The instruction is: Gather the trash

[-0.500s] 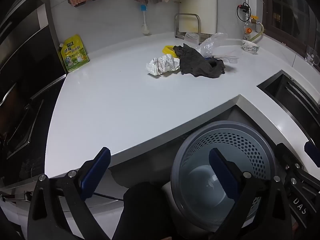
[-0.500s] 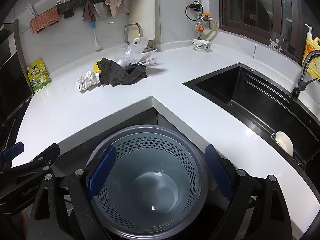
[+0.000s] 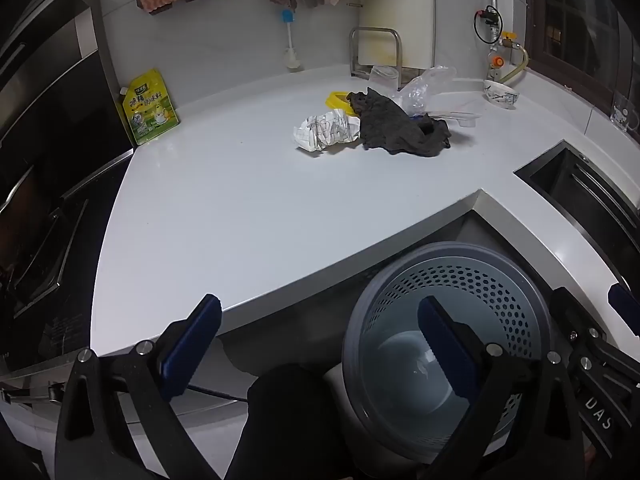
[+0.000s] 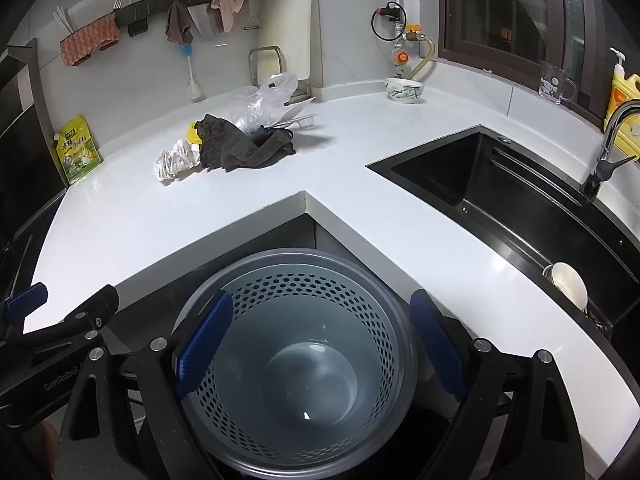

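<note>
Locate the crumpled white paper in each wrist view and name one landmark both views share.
Left wrist: the crumpled white paper lies on the white countertop just above centre, touching the left edge of the dark grey cloth.
Right wrist: the paper sits upper left, again at the cloth's left edge.
Shared landmark: the yellow-green pouch leaning at the counter's far left.

Left tool (image 3: 316,350) held low, blue-padded fingers (image 3: 191,350) spread wide with nothing between, right tool (image 4: 320,354) likewise wide open and unladen, the two side by side
</note>
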The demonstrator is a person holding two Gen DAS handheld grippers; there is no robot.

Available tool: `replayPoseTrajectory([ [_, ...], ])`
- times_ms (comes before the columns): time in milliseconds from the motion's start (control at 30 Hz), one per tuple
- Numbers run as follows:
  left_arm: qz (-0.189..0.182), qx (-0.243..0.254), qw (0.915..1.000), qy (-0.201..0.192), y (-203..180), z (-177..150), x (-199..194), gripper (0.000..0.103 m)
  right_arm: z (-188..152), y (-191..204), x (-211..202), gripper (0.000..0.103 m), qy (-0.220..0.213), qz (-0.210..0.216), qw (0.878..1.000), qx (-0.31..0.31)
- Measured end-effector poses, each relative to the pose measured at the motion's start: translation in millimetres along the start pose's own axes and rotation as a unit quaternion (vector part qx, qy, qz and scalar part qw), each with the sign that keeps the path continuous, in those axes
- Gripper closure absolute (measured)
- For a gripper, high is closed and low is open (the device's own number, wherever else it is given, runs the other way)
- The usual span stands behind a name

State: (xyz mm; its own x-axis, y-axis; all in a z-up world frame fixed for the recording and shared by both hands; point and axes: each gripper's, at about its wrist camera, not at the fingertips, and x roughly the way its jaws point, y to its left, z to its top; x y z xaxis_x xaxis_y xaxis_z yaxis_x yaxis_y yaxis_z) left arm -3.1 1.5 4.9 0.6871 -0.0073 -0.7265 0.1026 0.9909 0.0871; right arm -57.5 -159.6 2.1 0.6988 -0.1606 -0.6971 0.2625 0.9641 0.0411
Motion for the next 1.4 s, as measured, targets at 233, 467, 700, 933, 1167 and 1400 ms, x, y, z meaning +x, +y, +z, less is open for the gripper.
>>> replayPoseTrajectory([
  [233,-0.001,0.0,1.0,-0.001,-0.2,-0.3,2.0,0.006,1.9,-1.8,-3.9,0.017,0.0,0.001,1.0,0.001],
  [467,-0.001,-0.002,1.0,-0.002,5.8,-0.8,-0.4,0.006,1.5,-2.1,-2.4,0.017,-0.001,0.0,1.0,0.001],
  [700,0.0,0.0,1.0,0.0,3.7,3.2,-1.3,0.006,1.2,-2.4,-2.5,0.017,-0.001,0.0,1.0,0.0],
  [933,0.0,-0.002,1.0,-0.003,3.5,0.4,-0.7,0.006,1.8,-3.4,-2.9,0.017,-0.001,0.001,1.0,0.001],
  [1167,-0.001,-0.003,1.0,-0.003,2.3,0.5,0.9,0.006,1.1,-3.1,-3.5,0.017,-0.002,0.001,1.0,0.002],
  [1400,0.0,-0.002,1.0,-0.004,1.9,-0.5,1.5,0.006,0.5,-2.9,-2.5,0.017,-0.002,0.002,1.0,0.002],
])
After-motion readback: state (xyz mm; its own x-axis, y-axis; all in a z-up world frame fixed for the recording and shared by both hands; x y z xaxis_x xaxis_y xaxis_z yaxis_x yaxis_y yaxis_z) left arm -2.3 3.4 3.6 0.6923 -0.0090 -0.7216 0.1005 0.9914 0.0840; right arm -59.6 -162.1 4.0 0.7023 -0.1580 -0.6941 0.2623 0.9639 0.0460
